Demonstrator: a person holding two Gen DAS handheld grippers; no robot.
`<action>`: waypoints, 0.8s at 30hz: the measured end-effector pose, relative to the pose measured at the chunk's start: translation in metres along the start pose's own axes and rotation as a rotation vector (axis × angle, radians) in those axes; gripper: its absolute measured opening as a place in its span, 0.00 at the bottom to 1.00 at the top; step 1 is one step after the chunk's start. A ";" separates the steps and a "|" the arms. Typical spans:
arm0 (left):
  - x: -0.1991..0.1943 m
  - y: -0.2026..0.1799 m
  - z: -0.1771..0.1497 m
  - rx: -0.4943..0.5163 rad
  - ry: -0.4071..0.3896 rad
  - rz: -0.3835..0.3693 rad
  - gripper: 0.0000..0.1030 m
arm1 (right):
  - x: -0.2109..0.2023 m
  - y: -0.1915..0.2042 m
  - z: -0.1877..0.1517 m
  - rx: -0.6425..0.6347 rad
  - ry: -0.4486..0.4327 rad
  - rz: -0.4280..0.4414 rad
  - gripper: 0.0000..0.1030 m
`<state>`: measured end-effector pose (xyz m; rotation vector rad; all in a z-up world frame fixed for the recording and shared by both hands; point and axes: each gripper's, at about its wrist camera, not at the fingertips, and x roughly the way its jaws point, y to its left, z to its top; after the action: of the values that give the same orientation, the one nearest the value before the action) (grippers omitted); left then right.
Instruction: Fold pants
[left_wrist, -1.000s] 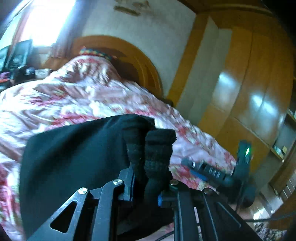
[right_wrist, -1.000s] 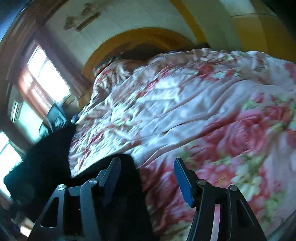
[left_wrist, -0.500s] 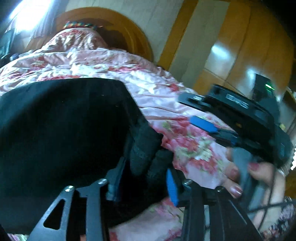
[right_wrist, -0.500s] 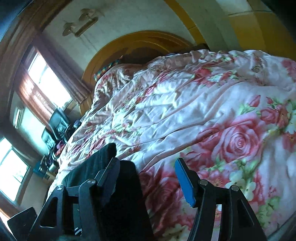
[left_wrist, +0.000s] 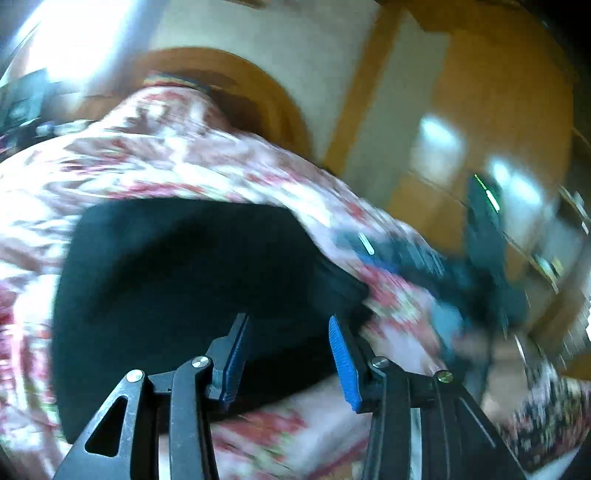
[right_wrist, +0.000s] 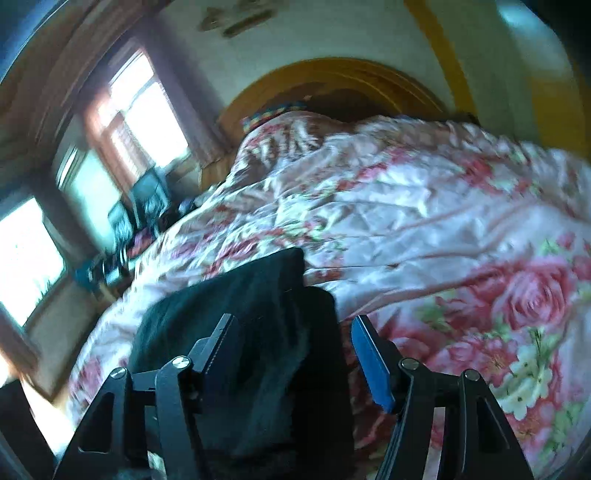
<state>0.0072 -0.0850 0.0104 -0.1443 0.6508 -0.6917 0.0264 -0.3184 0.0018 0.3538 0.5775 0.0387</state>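
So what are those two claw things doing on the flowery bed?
A person is folding black pants on the flowery quilt, with a gripper in each hand. The left gripper has just been opening its jaws; the cloth lies loose between them. The right gripper is open too, over the folded pants' edge. Nothing is pinched now.
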 end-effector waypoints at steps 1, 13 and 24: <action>-0.001 0.011 0.004 -0.029 -0.016 0.029 0.42 | 0.004 0.005 -0.003 -0.026 0.022 -0.010 0.63; 0.027 0.080 -0.016 -0.077 0.088 0.274 0.42 | 0.036 -0.005 -0.038 0.003 0.254 -0.131 0.28; 0.001 0.101 0.000 -0.196 -0.001 0.286 0.43 | 0.010 -0.012 -0.024 0.073 0.115 -0.090 0.48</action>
<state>0.0625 -0.0076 -0.0237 -0.2270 0.7211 -0.3522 0.0217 -0.3208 -0.0261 0.3982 0.7097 -0.0492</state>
